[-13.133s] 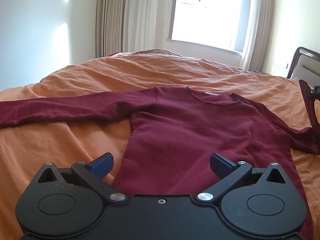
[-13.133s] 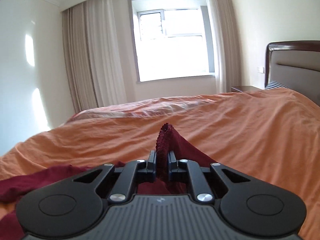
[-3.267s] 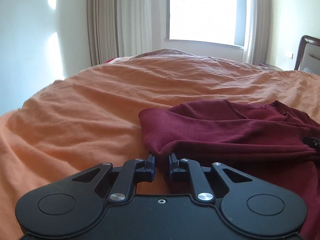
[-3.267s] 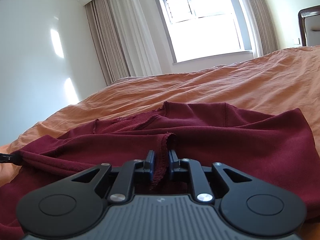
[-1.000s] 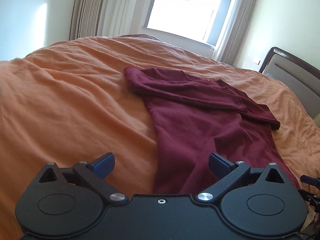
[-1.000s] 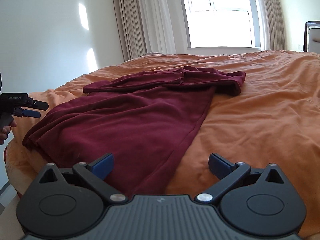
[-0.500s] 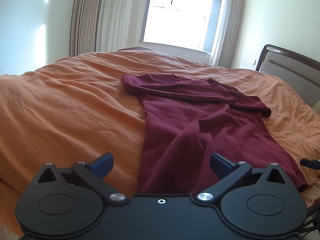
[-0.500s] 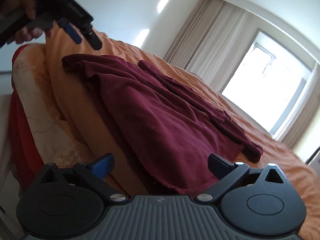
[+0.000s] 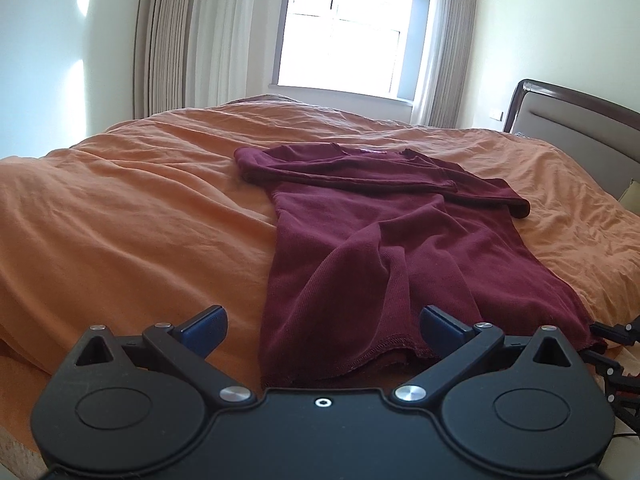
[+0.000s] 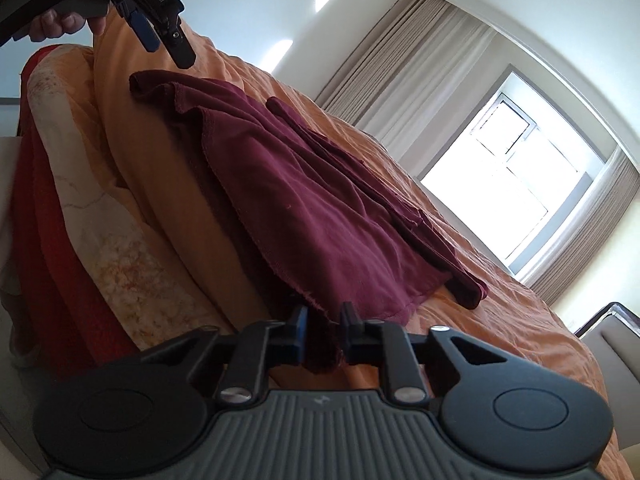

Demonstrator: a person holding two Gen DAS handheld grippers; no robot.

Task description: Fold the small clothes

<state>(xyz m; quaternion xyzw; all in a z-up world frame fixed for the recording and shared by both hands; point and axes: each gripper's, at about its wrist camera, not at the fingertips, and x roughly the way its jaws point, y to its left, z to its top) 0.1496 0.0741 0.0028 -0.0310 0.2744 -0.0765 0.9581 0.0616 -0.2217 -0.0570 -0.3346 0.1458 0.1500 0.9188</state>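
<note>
A dark red long-sleeved sweater [image 9: 380, 240] lies on the orange bed, both sleeves folded across the chest, its hem at the near edge. My left gripper [image 9: 322, 330] is open and empty just above the hem's left part. In the right wrist view the sweater [image 10: 312, 200] hangs over the bed's edge, and my right gripper [image 10: 323, 334] is shut on the hem's right corner. The left gripper [image 10: 160, 36] also shows there, held over the other hem corner. The right gripper shows at the left wrist view's right edge [image 9: 612, 336].
The orange duvet [image 9: 120, 220] covers the whole bed. A dark headboard [image 9: 580, 120] stands at the right. A window with curtains [image 9: 344, 32] is behind the bed. A red and cream cover [image 10: 80, 220] hangs down the bed's side below the duvet.
My right gripper has closed on the hem's right corner at the bed edge. My left gripper stays open and has come a little lower toward the hem.
</note>
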